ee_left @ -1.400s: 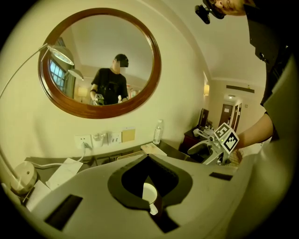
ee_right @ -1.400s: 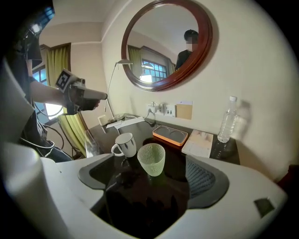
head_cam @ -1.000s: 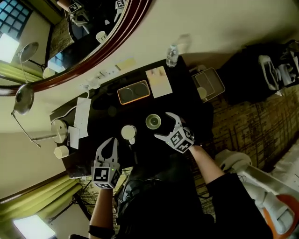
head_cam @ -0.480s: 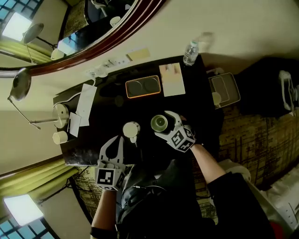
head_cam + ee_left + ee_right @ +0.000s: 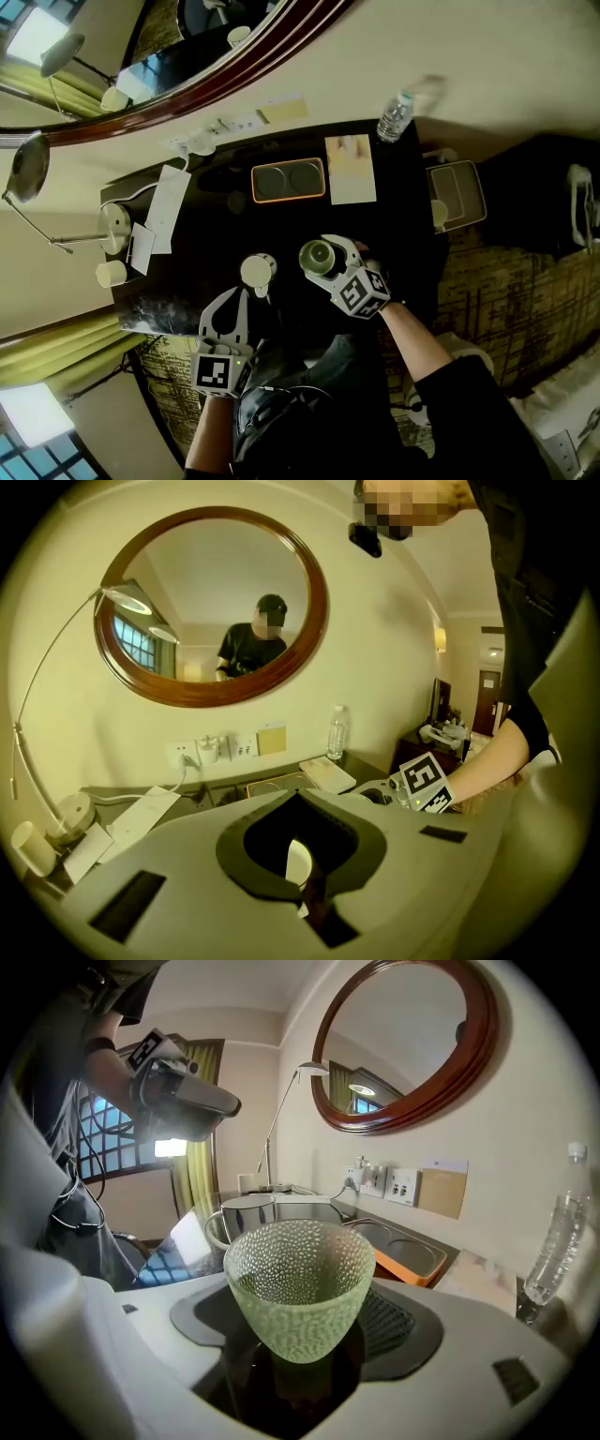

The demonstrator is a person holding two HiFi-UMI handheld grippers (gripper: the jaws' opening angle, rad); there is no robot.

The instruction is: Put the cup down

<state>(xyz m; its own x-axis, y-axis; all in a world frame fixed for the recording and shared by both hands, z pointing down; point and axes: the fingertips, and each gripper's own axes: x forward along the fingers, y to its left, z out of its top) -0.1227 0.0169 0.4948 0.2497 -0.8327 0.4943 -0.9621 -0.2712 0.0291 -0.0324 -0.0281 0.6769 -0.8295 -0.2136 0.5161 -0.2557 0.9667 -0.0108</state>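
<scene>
Over the near edge of the desk, the left gripper is held shut and empty. Just beyond it, a white mug is seen. Mid-desk, the green dimpled cup is stood upright, framed by the right gripper; its jaws have just been closing and are apart around the cup. An orange tray is set by the far edge.

looks like a hotel room: past the right claw, a dark surface bears a water bottle and orange tray under an oval wood-framed mirror, beside patterned carpet.
</scene>
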